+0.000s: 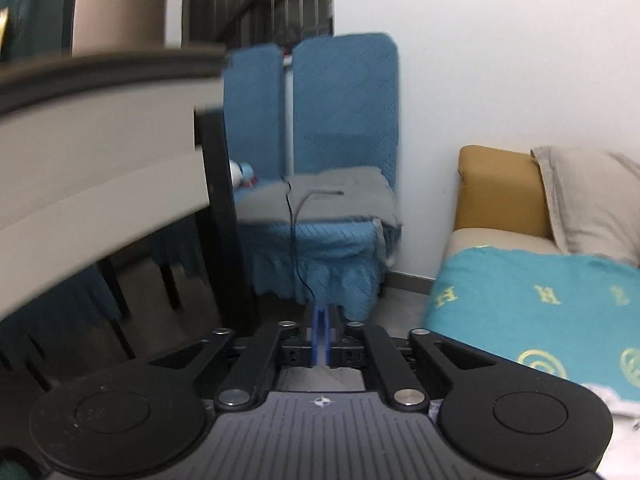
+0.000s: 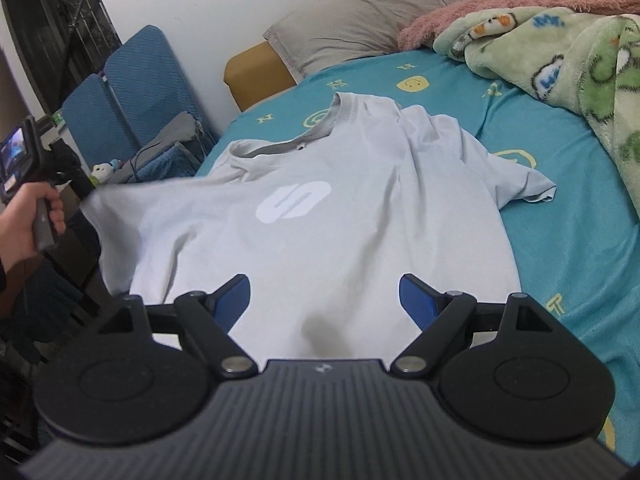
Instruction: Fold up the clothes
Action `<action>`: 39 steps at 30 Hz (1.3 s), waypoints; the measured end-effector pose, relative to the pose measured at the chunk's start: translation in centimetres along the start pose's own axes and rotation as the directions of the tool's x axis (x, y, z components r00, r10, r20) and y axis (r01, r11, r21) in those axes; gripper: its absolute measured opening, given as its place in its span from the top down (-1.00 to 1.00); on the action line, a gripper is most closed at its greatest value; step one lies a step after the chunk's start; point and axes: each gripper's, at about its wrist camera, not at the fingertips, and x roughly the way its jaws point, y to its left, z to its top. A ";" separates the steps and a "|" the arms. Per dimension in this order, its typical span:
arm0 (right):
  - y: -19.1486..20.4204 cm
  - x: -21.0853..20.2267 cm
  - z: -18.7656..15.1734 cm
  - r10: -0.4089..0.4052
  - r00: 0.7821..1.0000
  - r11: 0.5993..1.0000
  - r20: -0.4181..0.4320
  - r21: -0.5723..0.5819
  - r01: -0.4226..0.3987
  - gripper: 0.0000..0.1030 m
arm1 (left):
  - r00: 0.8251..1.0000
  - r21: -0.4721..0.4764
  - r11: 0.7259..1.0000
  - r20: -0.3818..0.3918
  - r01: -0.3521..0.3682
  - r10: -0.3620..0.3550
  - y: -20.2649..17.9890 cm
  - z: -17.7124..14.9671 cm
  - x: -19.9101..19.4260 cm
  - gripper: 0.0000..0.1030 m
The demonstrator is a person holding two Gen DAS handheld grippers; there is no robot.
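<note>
We see a pale grey T-shirt (image 2: 320, 216) spread chest-up on the turquoise bedsheet (image 2: 568, 216), ahead of and partly between the jaws of the right gripper (image 2: 325, 300), which stand wide apart and released, holding nothing. The shirt carries a white S-shaped logo (image 2: 294, 201) on its chest, ahead of the jaws and a little to their left. Its ribbed collar (image 2: 316, 128) lies farther ahead, toward the grey pillow (image 2: 360, 28). One short sleeve (image 2: 524, 184) lies creased ahead and to the right of the jaws; the other sleeve (image 2: 128, 204) is lifted off the bed edge to their left, drawn toward the left gripper (its handle sits in the left hand (image 2: 28, 216)), though the view does not show the grasp point itself. Soft wrinkles run down the body, and a dark shadow falls on the hem between the right jaws.

From the left wrist view, the left gripper (image 1: 321, 336) has its blue pads pressed together, clenched; we cannot tell whether cloth is caught between them. Ahead of these jaws stands a blue-covered chair (image 1: 340, 128) with a grey cloth (image 1: 320, 196) on its seat.
</note>
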 end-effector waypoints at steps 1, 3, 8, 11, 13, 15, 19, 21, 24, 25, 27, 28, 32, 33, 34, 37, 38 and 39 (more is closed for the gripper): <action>-0.1 0.1 0.0 -0.003 1.000 1.000 -0.001 0.002 0.003 -0.62 | 1.000 -0.014 1.000 -0.009 0.010 -0.010 0.3 -0.5 0.2 0.65; -0.2 0.4 0.0 -0.004 1.000 1.000 -0.006 0.007 0.004 -0.62 | 0.999 -0.035 0.999 -0.033 0.031 -0.032 1.0 -2.0 0.5 0.37; -0.3 0.8 -0.2 0.008 1.000 1.000 -0.018 0.019 -0.008 -0.62 | 0.947 -0.316 0.945 -0.269 0.086 -0.176 5.7 -8.9 1.1 -0.14; -0.2 0.8 -0.2 0.013 1.000 1.000 -0.022 0.024 -0.013 -0.62 | 0.873 -0.557 0.827 -0.362 0.078 -0.327 9.0 -13.4 1.0 -0.15; -0.1 0.8 -0.3 0.011 1.000 1.000 -0.021 0.022 -0.010 -0.62 | 0.827 -0.655 0.752 -0.383 0.070 -0.411 11.1 -15.6 0.9 -0.15; -0.1 0.7 -0.2 0.009 1.000 1.000 -0.019 0.023 -0.008 -0.62 | 0.826 -0.703 0.707 -0.349 0.082 -0.443 12.1 -17.1 -0.2 -0.18; -0.1 0.5 -0.4 0.010 1.000 0.999 -0.025 0.032 -0.009 -0.62 | 0.823 -0.691 0.715 -0.343 0.105 -0.453 11.9 -17.1 -0.9 -0.18; 0.0 0.5 -0.6 0.015 0.999 0.999 -0.032 0.032 -0.014 -0.62 | 0.812 -0.702 0.702 -0.337 0.121 -0.477 11.8 -17.3 -1.0 -0.17; 0.1 0.5 -0.7 0.014 0.999 1.000 -0.036 0.028 -0.013 -0.62 | 0.830 -0.668 0.730 -0.318 0.147 -0.459 11.2 -17.4 -0.5 -0.17; 0.2 0.5 -0.8 0.011 0.999 1.000 -0.037 0.027 -0.010 -0.62 | 0.835 -0.656 0.739 -0.315 0.153 -0.452 10.9 -17.5 -0.4 -0.11; 0.3 0.5 -0.8 0.006 0.999 1.000 -0.038 0.023 -0.005 -0.62 | 0.842 -0.632 0.758 -0.311 0.163 -0.440 10.7 -17.6 -0.1 0.21; 0.2 0.7 -0.9 0.005 0.999 1.000 -0.041 0.025 -0.004 -0.62 | 0.844 -0.621 0.764 -0.305 0.173 -0.440 10.7 -17.5 0.0 0.49; 0.2 1.3 -1.3 0.007 0.998 1.000 -0.065 0.027 -0.005 -0.62 | 0.828 -0.591 0.766 -0.278 0.253 -0.488 10.9 -16.8 0.5 0.93; 0.2 1.5 -1.4 0.008 0.997 1.000 -0.071 0.028 -0.006 -0.62 | 0.844 -0.548 0.792 -0.262 0.270 -0.469 10.6 -16.3 0.2 0.94; 0.2 1.7 -1.5 0.009 0.997 1.000 -0.078 0.028 -0.007 -0.62 | 0.863 -0.500 0.820 -0.244 0.279 -0.442 10.3 -15.5 -0.1 0.94; 0.2 1.9 -1.6 0.008 0.997 1.000 -0.079 0.020 -0.007 -0.61 | 0.920 -0.383 0.886 -0.181 0.259 -0.348 9.3 -13.1 -0.7 0.95; 0.2 1.9 -1.5 0.006 0.997 1.000 -0.076 0.019 -0.005 -0.61 | 0.940 -0.355 0.907 -0.166 0.226 -0.299 9.0 -12.3 -0.6 0.95; 0.2 1.9 -1.5 0.005 0.997 1.000 -0.072 0.017 -0.003 -0.61 | 0.956 -0.320 0.929 -0.164 0.183 -0.245 8.5 -11.9 -0.1 0.95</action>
